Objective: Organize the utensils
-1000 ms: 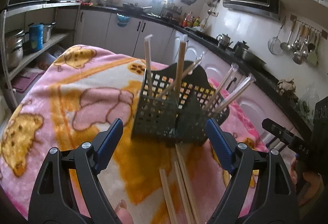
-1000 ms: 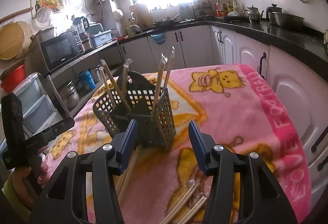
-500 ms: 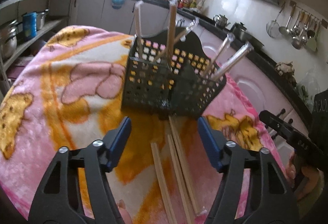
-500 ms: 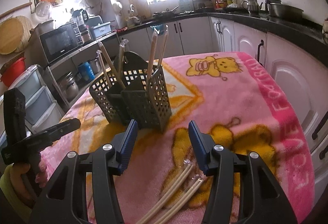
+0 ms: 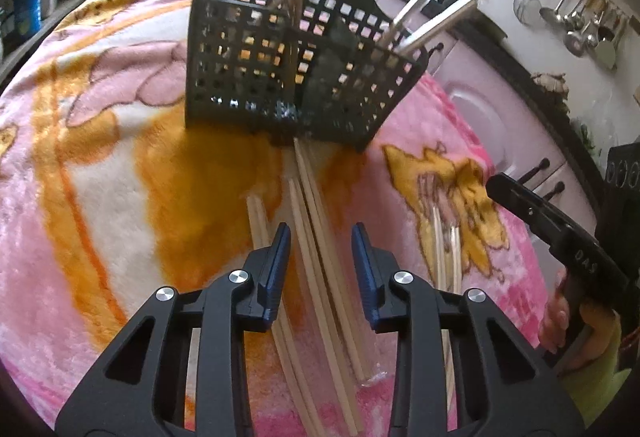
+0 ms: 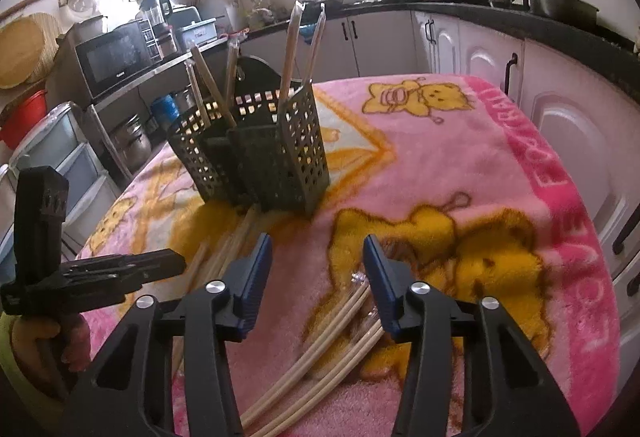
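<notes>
A pink and orange blanket (image 6: 460,165) covers the table, and everything sits on it. Toward its far side stands the black mesh basket (image 5: 288,77), upright, with several wrapped chopsticks leaning out of its compartments. On the blanket in front of the basket lies a loose bundle of bare chopsticks (image 5: 316,249), one end touching the basket's base and the rest running back toward the near edge. A second, paler bundle (image 6: 332,337) lies apart from it, nearer the right side of the near edge.

The left gripper (image 5: 320,265) hangs low over the bare bundle with its jaws narrowed to a slim gap around the sticks, not yet closed on them. The right gripper (image 6: 316,277) hovers above the paler bundle with its jaws spread wide and nothing held.

The risk, as I judge it, is a poor pinch: the sticks lie side by side on soft pile, so closing could catch several, or roll them apart, and a nudge forward could tip the light basket
</notes>
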Demonstrator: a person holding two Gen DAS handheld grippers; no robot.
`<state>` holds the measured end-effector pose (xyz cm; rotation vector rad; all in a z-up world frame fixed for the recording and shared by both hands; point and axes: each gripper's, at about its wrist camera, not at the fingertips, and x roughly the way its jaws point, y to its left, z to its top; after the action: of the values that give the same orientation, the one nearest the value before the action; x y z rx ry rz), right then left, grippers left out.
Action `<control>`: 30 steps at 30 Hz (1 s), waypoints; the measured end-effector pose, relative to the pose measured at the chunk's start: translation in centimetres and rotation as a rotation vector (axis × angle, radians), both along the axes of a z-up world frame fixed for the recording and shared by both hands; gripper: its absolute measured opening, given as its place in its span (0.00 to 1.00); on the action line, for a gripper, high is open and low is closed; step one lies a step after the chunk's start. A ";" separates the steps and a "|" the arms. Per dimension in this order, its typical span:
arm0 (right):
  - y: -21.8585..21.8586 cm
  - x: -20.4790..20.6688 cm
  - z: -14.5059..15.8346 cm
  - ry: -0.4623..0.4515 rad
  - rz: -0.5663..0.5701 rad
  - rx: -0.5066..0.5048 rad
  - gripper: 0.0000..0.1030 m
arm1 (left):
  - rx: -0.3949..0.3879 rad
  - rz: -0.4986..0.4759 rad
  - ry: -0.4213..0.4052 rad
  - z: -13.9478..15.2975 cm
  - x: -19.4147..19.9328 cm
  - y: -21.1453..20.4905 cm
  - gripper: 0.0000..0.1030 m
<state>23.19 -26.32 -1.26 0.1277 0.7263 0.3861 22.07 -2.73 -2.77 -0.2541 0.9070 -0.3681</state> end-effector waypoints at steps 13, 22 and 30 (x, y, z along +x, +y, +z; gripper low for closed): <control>0.0 0.6 -1.7 0.060 0.009 -0.021 0.40 | 0.027 0.000 0.058 -1.7 1.8 -0.8 0.15; 0.1 2.0 -3.9 0.158 0.012 -0.065 0.34 | 0.062 0.040 0.098 -2.5 3.6 -0.1 0.15; 0.1 3.6 -5.9 0.251 0.015 -0.060 0.33 | 0.082 0.035 0.108 -2.5 4.5 -0.2 0.15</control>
<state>26.77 -26.25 -7.13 0.1146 0.9860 0.3661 26.62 -2.96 -5.30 -0.2157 1.0199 -0.2858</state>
